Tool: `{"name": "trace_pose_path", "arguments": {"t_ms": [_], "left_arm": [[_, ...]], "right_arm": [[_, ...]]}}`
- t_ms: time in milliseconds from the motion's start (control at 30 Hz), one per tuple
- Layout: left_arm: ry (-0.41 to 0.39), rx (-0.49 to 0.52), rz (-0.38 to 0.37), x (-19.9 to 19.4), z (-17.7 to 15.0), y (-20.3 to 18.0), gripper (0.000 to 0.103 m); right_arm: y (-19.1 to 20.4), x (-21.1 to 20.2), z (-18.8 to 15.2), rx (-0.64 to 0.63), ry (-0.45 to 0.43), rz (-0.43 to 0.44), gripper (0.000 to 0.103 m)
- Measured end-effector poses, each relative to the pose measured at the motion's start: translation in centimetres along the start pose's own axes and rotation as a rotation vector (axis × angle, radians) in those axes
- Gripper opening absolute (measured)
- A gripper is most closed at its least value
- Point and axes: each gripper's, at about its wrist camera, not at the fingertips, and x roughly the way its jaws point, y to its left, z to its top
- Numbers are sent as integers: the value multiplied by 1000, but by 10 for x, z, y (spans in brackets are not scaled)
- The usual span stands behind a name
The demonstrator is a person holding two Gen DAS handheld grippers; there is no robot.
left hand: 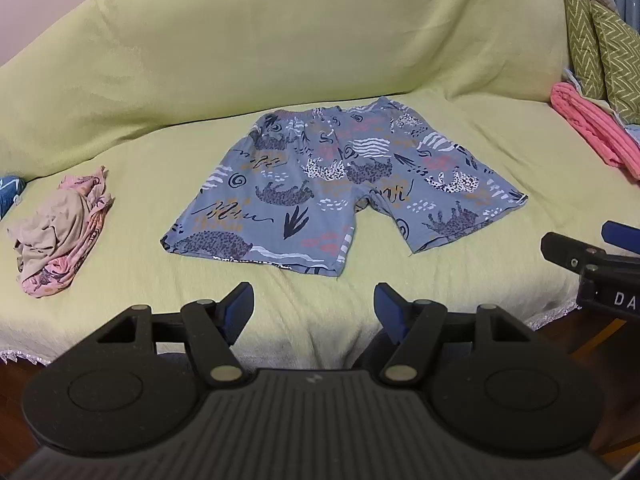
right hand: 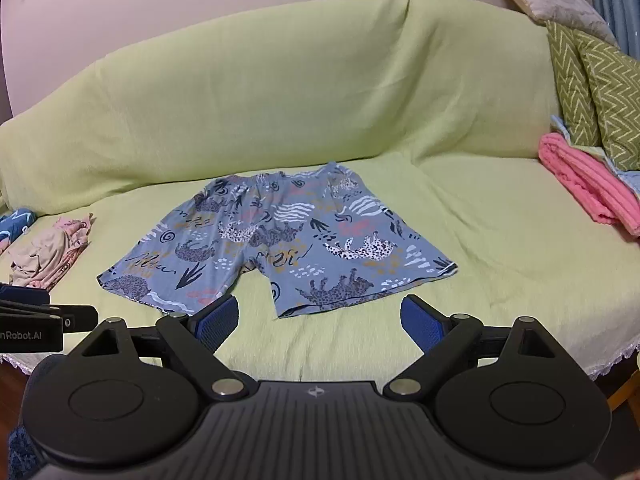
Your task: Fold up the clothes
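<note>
Shorts (left hand: 336, 188) lie spread flat on the sofa (left hand: 280, 60) seat, waistband toward its backrest, legs splayed. Both the left hand-held gripper (left hand: 314, 312) and right hand-held gripper (right hand: 320, 320) hang wide and empty off the sofa's front edge. Thin fabric may bunch, or the sofa's green cover (right hand: 480, 260) get pinched along.

Bare cover (left hand: 132, 280) lay open before my shorts (left hand: 328, 184); a crumpled pile (left hand: 60, 232) crowded the left, pink towel (left hand: 592, 128) the right.
</note>
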Motion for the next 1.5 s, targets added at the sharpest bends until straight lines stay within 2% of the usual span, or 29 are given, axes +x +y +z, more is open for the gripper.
{"name": "trace_pose_path", "arguments": {"t_ms": [400, 800, 900, 967, 1100, 1167, 1267, 1400, 1500], "left_arm": [[57, -22, 3, 26, 3, 7, 64], [127, -71, 4, 73, 6, 30, 65], [126, -78, -3, 86, 7, 41, 66], [109, -84, -24, 97, 9, 51, 70], [63, -95, -81, 135, 15, 81, 70], [52, -77, -110, 162, 22, 97, 69], [41, 1, -123, 202, 40, 114, 69], [66, 81, -177, 242, 78, 129, 68], [154, 111, -219, 249, 113, 137, 66]], "right_arm": [[3, 26, 9, -13, 36, 8, 92], [16, 78, 19, -58, 117, 7, 93], [23, 94, 21, -71, 132, 7, 93], [27, 104, 21, -68, 128, 8, 94], [37, 133, 13, -49, 99, 27, 95], [42, 154, 12, -41, 86, 23, 95], [50, 187, 14, -26, 66, 7, 95], [51, 211, 38, 27, 164, -41, 95], [52, 229, 56, 66, 237, -77, 95]]}}
